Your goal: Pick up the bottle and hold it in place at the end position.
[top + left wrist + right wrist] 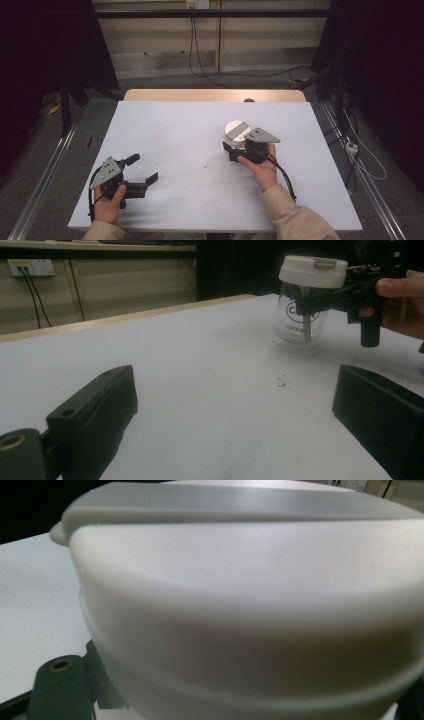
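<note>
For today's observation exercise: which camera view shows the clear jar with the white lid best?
The left gripper view: the jar shows whole, glass and lid, held by the right claw. The high view shows mostly its lid from above; the right gripper view gives a blurred close-up.

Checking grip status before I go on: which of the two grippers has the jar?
The right gripper, clamped around the clear jar just under its white lid. The left gripper stands open over bare table.

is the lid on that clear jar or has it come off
On. In the left gripper view the white lid sits flat on top of the clear jar, which stands upright with the right gripper closed around it.
</note>
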`<state>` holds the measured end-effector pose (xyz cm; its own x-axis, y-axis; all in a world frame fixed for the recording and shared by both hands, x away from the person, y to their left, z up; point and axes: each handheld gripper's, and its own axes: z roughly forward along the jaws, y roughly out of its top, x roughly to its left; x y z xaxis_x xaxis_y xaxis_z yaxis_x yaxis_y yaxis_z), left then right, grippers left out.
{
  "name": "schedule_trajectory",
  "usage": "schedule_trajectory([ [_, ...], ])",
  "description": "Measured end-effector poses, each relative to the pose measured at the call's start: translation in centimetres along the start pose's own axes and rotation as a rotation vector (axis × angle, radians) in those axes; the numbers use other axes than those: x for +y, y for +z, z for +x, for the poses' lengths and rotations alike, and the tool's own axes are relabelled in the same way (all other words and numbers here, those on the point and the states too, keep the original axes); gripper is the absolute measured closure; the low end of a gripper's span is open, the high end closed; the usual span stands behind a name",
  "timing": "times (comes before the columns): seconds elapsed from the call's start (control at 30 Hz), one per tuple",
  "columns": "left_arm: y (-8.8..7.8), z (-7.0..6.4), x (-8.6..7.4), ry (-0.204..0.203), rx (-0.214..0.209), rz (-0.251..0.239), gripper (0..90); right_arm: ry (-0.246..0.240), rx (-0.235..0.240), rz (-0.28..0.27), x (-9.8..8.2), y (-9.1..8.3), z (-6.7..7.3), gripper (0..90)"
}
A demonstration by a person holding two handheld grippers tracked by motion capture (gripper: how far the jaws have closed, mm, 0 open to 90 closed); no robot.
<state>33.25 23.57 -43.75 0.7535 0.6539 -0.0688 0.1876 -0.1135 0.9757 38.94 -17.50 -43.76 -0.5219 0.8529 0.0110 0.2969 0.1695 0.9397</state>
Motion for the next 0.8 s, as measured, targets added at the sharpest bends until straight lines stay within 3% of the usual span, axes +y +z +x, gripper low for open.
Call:
schedule_trajectory([
  [0.8,0.1,0.0,0.0,-0.001,-0.005,0.005,4.0,-0.010,0.022,0.009,0.5,1.7,0.7,18.2],
])
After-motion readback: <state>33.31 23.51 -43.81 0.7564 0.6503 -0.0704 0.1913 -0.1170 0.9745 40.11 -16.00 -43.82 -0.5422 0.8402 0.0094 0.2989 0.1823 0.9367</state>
